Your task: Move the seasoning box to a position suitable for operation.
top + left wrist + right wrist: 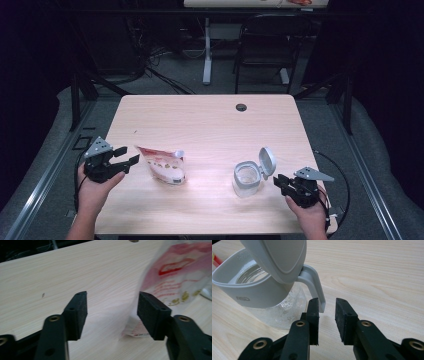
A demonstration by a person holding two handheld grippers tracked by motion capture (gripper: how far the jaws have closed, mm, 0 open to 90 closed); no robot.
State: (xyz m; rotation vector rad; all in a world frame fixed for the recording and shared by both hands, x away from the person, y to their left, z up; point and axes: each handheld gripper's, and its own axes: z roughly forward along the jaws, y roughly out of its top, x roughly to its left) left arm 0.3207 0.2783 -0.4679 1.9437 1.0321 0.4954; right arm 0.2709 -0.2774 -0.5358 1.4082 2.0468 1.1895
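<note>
A red-and-white plastic pouch [165,165] lies on the pale wooden table [210,120] at the front left. My left gripper [131,155] sits just left of it, open, jaws pointing at it. In the left gripper view the pouch [175,277] rises beside the right jaw, its edge just inside the gap [112,312], unpressed. A clear jar with a grey collar [246,178] stands at the front right, its flip lid [267,161] raised. My right gripper [277,182] is open right of it. In the right gripper view the jar's handle tab [318,295] hangs at the left jaw's tip [327,301].
A round cable hole [241,107] sits near the table's far edge. Beyond the table stand a black chair [270,40] and a white desk leg [207,50], with cables on the floor. Bare tabletop lies between pouch and jar.
</note>
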